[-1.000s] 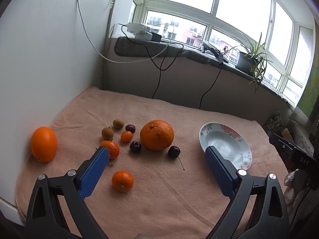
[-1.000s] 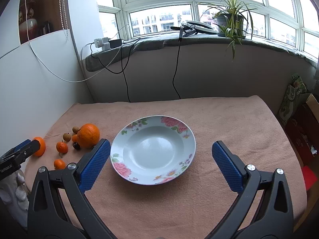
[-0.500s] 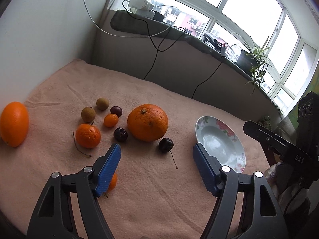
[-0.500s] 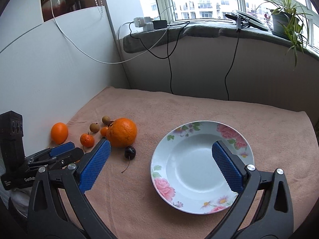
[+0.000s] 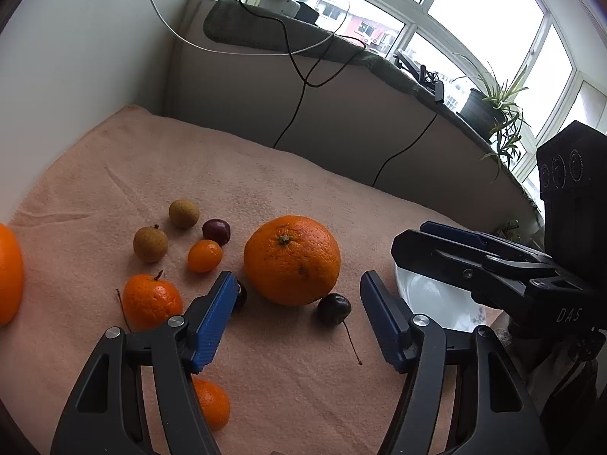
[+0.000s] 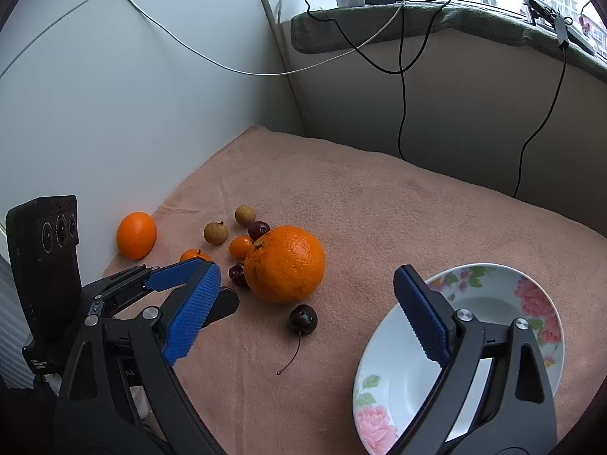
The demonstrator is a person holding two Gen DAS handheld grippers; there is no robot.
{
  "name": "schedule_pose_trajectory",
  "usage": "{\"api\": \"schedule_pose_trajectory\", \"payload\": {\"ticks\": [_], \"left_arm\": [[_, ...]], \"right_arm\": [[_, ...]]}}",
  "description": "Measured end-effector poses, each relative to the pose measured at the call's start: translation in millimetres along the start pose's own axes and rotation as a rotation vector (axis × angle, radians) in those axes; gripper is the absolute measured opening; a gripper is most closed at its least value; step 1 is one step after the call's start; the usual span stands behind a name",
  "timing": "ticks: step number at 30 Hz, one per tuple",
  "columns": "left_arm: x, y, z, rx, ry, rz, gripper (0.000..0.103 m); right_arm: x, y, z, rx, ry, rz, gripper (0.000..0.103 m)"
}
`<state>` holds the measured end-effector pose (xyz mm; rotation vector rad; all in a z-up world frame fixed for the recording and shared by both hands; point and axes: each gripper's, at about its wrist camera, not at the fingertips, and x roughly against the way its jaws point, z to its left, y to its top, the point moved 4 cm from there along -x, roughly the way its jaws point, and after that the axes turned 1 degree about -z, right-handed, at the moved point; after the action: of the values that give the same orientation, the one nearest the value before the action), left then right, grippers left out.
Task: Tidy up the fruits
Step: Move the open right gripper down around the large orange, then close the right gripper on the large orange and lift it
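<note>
A large orange lies on the pink towel among small fruit. Around it are a stemmed cherry, a mandarin, a kumquat and two longans. My left gripper hovers just short of the orange. Its jaws are closing with nothing between the pads, and one finger half hides a second cherry. My right gripper faces the orange from the plate side. Its jaws are wide and closing on nothing. The flowered plate sits at lower right.
Another orange lies by the white wall at the left. A small mandarin sits under my left gripper's frame. Cables hang from the window ledge behind the table. Bare towel stretches beyond the fruit.
My left gripper moved down and closer to the fruit and its jaws narrowed. My right gripper swung left from over the plate toward the large orange and narrowed slightly.
</note>
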<state>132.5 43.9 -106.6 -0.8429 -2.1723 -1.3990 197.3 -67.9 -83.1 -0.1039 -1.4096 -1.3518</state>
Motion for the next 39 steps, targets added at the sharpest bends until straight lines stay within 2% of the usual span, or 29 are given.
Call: {"api": "schedule_pose_trajectory", "payload": {"ticks": [2,5,10,12,23,29,39], "left_arm": [[-3,3,2,-0.001,-0.008,0.001,0.067],[-10,6,4,-0.012,-0.009,0.018,0.059],[-20,8,4,-0.017,-0.023,0.049,0.059],[-22,8,5,-0.023,-0.021,0.054,0.059],[-34,10,3,-0.042,-0.015,0.085,0.058],[-39,10,-1,-0.062,-0.014,0.096,0.059],[-44,11,-5,-0.081,-0.006,0.114,0.064]], "right_arm": [[-13,3,-3,-0.032,0.032,0.036,0.09],[-30,7,-6,-0.088,0.094,0.093,0.081],[-48,10,-7,-0.111,0.125,0.136,0.072],[-53,10,-7,-0.115,0.128,0.147,0.062],[-75,7,-6,-0.1,0.119,0.211,0.06],[-77,7,-17,-0.138,0.16,0.203,0.054],[-78,10,-24,-0.157,0.198,0.227,0.054]]}}
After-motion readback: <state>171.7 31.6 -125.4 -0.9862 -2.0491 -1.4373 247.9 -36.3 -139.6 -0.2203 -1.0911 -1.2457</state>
